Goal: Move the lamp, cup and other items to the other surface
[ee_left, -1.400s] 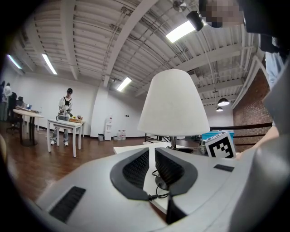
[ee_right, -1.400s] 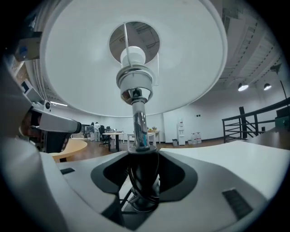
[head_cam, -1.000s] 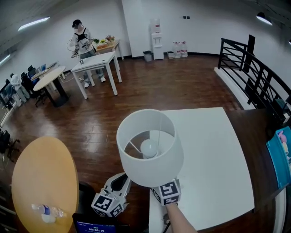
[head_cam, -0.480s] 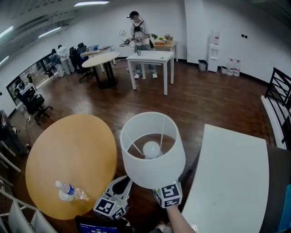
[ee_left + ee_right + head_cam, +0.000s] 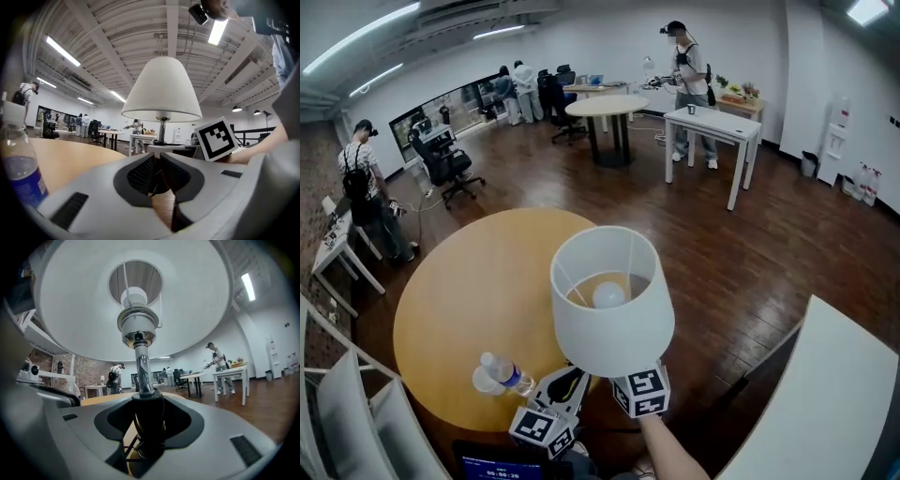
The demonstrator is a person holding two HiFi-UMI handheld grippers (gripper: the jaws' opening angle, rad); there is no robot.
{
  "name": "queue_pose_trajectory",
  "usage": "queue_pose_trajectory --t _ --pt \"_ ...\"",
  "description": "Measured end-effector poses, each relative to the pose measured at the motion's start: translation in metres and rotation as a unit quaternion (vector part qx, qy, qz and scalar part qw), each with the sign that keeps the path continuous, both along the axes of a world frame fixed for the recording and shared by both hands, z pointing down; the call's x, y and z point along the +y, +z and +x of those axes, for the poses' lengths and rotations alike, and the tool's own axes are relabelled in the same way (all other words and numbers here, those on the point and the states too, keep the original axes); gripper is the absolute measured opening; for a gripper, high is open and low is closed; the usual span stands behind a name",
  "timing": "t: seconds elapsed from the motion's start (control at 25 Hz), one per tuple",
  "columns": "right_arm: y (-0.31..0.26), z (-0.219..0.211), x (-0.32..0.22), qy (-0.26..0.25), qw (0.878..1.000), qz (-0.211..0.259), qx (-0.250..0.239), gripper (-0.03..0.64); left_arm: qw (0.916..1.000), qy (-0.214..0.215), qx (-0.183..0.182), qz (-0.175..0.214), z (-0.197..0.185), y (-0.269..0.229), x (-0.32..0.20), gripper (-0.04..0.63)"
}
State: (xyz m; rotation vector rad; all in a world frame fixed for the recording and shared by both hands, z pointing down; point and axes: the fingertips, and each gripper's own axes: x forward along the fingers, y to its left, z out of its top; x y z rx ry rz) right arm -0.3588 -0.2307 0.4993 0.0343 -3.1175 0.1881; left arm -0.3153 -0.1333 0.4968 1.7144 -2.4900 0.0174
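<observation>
— Head view first. Position of the lamp?

— Logged the lamp (image 5: 612, 305) upright and off every surface, with the white shade on top and the bulb visible inside. Placed it over the near edge of the round wooden table (image 5: 469, 291). Noted the right gripper (image 5: 639, 392) directly under the shade, with its marker cube (image 5: 643, 394) turned up and a forearm (image 5: 672, 457) behind. Noted the left gripper (image 5: 563, 385) just beside it, on the left. Recorded a water bottle (image 5: 502, 373) standing on that table near the left gripper. Recorded a white table (image 5: 844, 394) at lower right, well apart from the lamp.

— Left gripper view?

— Found the left gripper (image 5: 157, 180) with its jaws brought together. Sighted the lamp just ahead, with the shade high and the stem running down beside the right gripper's marker cube. Sighted the water bottle at the left edge and the round wooden table beyond.

— Right gripper view?

— Found the right gripper (image 5: 147, 427) clamped on the lamp, low on the dark collar at the foot of the chrome stem (image 5: 142, 364). Looked straight up into the shade and past the bulb socket. Noted loops of cord (image 5: 140, 446) in the gap beneath the collar.
</observation>
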Motion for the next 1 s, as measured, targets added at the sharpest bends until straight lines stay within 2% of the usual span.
queue_pose_trajectory --t 0.12,0.28,0.48,0.84,0.96,1.0 --pt "0.011 -0.031 0.026 -0.035 0.999 -0.003 0.008 0.169 0.9994 -0.034 0.008 -0.005 -0.017 0.017 0.017 0.052" --pt "0.019 -0.071 0.071 -0.071 0.997 -0.003 0.007 0.169 0.9982 -0.057 0.013 -0.013 -0.039 0.025 0.043 0.031" --pt "0.032 -0.099 0.088 -0.098 0.995 0.002 -0.001 0.169 0.9956 -0.09 0.024 -0.009 -0.056 0.037 0.049 0.008" --pt "0.056 -0.111 0.087 -0.118 0.993 0.006 0.013 0.181 0.9952 -0.092 0.03 -0.004 -0.05 0.046 0.052 0.008" --pt "0.057 -0.111 0.087 -0.116 0.993 0.023 0.018 0.22 0.9955 -0.091 0.028 -0.003 -0.047 0.045 0.053 0.008" --pt "0.057 -0.111 0.087 -0.115 0.993 0.028 0.018 0.254 0.9955 -0.09 0.028 -0.003 -0.046 0.045 0.053 0.008"
